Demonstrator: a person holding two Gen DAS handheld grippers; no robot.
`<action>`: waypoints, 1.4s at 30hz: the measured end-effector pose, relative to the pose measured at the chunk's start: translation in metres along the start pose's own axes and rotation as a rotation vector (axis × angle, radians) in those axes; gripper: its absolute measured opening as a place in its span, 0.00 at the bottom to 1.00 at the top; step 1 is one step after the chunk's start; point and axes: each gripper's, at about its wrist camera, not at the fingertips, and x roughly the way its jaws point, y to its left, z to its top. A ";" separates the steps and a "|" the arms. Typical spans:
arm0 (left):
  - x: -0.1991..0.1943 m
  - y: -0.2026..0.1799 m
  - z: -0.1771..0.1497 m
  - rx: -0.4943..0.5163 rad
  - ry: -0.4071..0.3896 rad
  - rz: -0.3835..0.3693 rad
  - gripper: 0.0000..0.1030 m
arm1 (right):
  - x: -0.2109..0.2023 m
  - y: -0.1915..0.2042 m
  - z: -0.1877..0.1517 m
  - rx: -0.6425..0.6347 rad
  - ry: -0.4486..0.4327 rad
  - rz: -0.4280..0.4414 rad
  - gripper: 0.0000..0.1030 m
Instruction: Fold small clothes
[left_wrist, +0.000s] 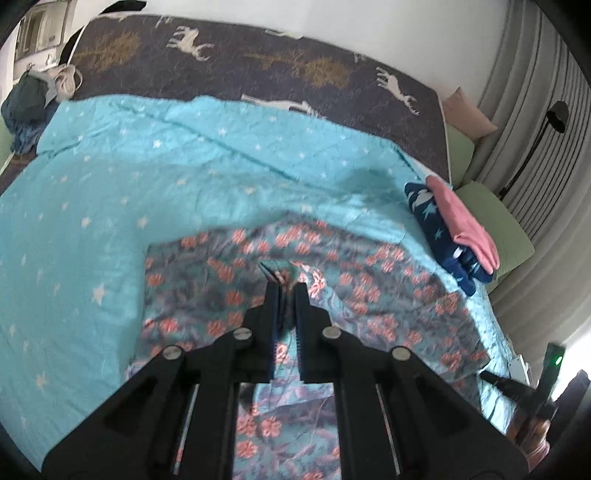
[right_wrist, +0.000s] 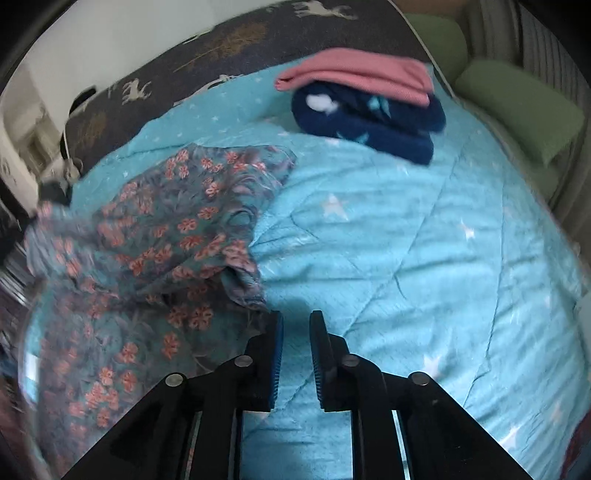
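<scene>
A teal garment with pink flowers (left_wrist: 369, 266) lies spread on the turquoise star quilt (left_wrist: 147, 166). My left gripper (left_wrist: 286, 286) is shut on a raised fold of this garment, and the cloth shows pinched between its pads. In the right wrist view the same floral garment (right_wrist: 166, 221) is bunched to the left, one edge lying close to the left fingertip. My right gripper (right_wrist: 297, 314) hovers over the quilt (right_wrist: 406, 240) with its jaws a little apart and only bare quilt showing between them.
A folded pink piece (right_wrist: 354, 74) rests on a folded navy star-print piece (right_wrist: 369, 118) at the quilt's far right edge. Green pillows (right_wrist: 517, 103) line that side. A dark deer-print blanket (left_wrist: 258, 51) covers the far end, with a clothes heap (left_wrist: 26, 99) at its left.
</scene>
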 end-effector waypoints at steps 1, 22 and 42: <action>0.000 0.003 -0.003 -0.010 0.007 -0.005 0.09 | -0.003 -0.006 0.004 0.031 -0.004 0.036 0.19; 0.008 0.001 0.025 0.048 -0.023 0.035 0.09 | 0.045 0.032 0.168 0.102 -0.119 0.185 0.04; 0.054 0.064 -0.008 -0.060 0.155 0.059 0.51 | 0.007 0.062 0.058 -0.315 -0.023 0.052 0.37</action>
